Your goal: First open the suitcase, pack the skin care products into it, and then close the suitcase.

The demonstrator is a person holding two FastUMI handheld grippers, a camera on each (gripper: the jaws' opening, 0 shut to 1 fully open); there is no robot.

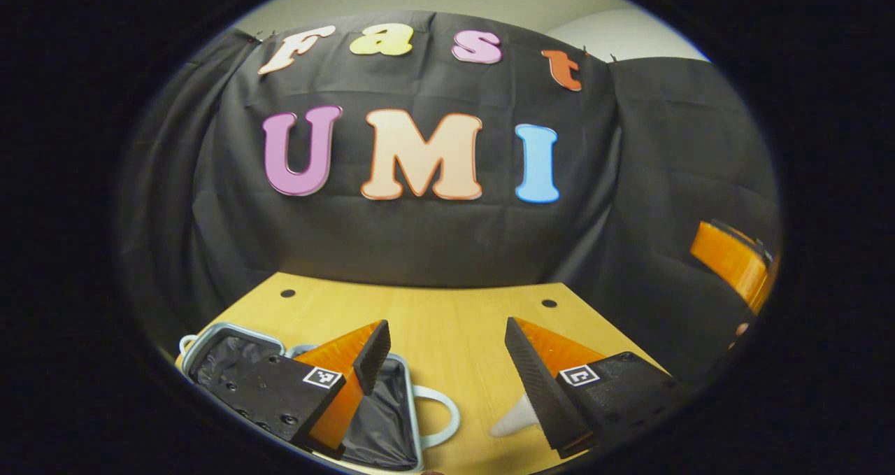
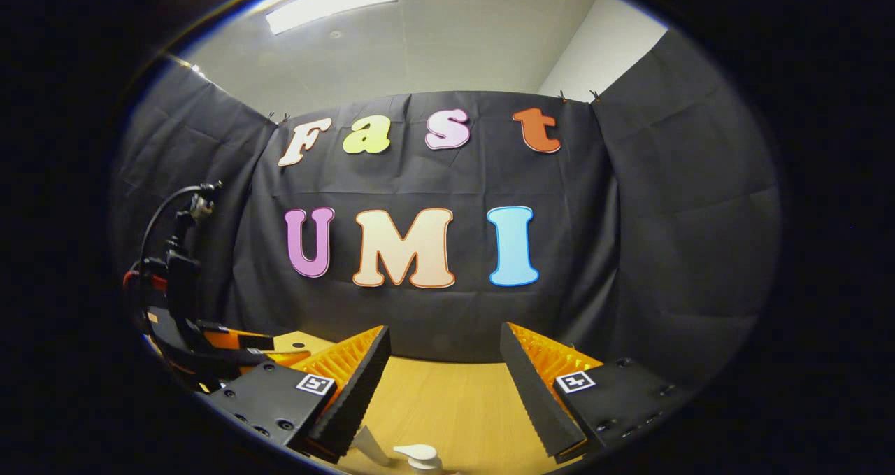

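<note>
Black cloth backs a pale wooden table (image 1: 447, 321), and both my grippers hover above it with nothing between their fingers. My left gripper (image 1: 447, 363) has its jaws spread wide; below and around its left finger lies the suitcase (image 1: 391, 419), already open, dark lining showing inside a light rim, one loop handle sticking out toward the gap between the jaws. I judge the shell stiff and light, the lining soft; the rim or that handle looks like the place to take hold when closing.

Just inside the right finger of the same gripper a small white item (image 1: 517, 415) rests on the wood, half covered, so I cannot say what it is.

My right gripper (image 2: 444, 384) is equally wide. Low in its gap stands a white pump top (image 2: 418, 454), probably a skin care bottle; the body is cut off at the bottom edge. I expect smooth, slippery plastic, best pinched across the body beneath the pump.
</note>
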